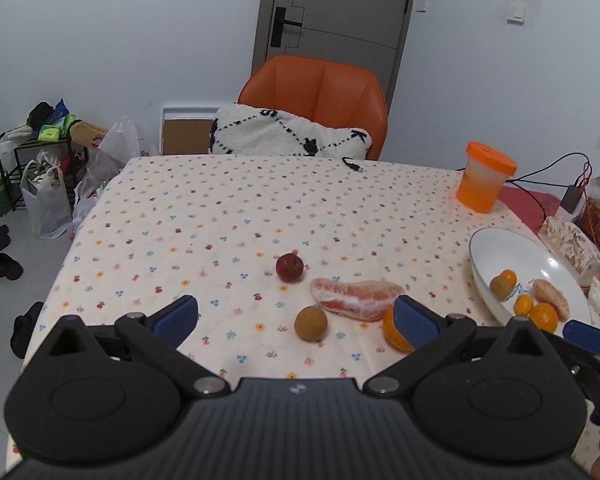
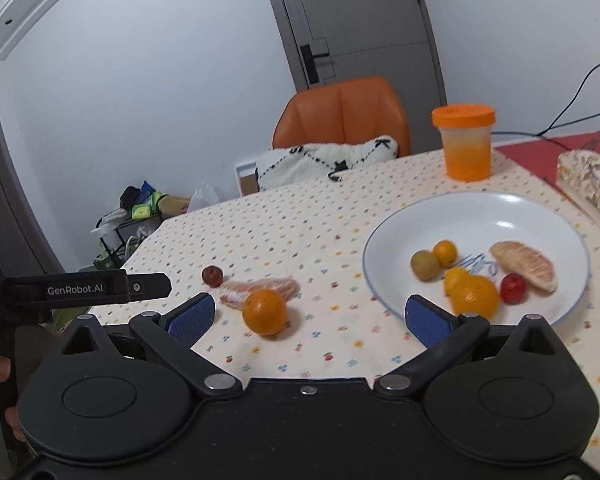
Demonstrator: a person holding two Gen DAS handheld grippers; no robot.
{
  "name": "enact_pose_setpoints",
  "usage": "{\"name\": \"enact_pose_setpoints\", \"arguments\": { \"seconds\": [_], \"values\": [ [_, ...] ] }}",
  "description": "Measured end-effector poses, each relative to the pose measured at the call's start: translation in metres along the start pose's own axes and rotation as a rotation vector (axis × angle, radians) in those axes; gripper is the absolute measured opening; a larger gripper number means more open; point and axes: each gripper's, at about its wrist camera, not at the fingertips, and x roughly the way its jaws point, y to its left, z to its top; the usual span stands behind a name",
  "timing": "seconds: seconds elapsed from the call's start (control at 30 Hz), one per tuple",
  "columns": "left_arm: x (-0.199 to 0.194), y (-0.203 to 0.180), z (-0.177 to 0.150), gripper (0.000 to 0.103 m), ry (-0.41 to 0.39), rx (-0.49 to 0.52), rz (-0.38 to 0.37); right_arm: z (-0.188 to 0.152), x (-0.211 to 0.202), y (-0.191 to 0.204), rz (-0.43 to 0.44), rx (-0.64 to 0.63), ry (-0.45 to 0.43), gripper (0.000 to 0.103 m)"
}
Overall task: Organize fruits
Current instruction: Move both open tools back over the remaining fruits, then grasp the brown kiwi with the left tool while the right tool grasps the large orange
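On the flowered tablecloth lie a dark red fruit (image 1: 289, 267), a pomelo segment (image 1: 356, 298), a brown-green round fruit (image 1: 310, 324) and an orange (image 1: 396, 334), which is partly hidden by a finger. My left gripper (image 1: 296, 322) hovers open over them, holding nothing. At the right, a white plate (image 2: 476, 216) holds several fruits, among them a pomelo segment (image 2: 526, 266) and a mandarin (image 2: 472, 294). My right gripper (image 2: 311, 320) is open and empty. The orange (image 2: 265, 312) sits on the cloth between its fingers, nearer the left one.
An orange-lidded jar (image 2: 464, 144) stands behind the plate. A patterned tissue pack (image 2: 592, 184), cables and a red cloth lie at the right edge. An orange chair (image 1: 316, 92) with a white pillow is at the table's far side. Bags and shoes are on the floor at left.
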Motion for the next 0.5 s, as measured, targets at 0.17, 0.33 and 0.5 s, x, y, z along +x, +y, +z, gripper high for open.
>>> {"name": "enact_pose_setpoints", "arguments": {
  "seconds": [0.17, 0.33, 0.5],
  "values": [
    [0.006, 0.004, -0.004, 0.100, -0.026, -0.008, 0.021, -0.003, 0.010, 0.003, 0.027, 0.011, 0.011, 0.103],
    [0.014, 0.006, -0.004, 0.094, -0.027, -0.006, 0.000, -0.005, 0.025, 0.006, 0.045, 0.013, 0.043, 0.088],
    [0.027, 0.005, -0.006, 0.083, -0.006, -0.006, -0.006, -0.008, 0.039, 0.010, 0.065, 0.016, 0.073, 0.077]
  ]
}}
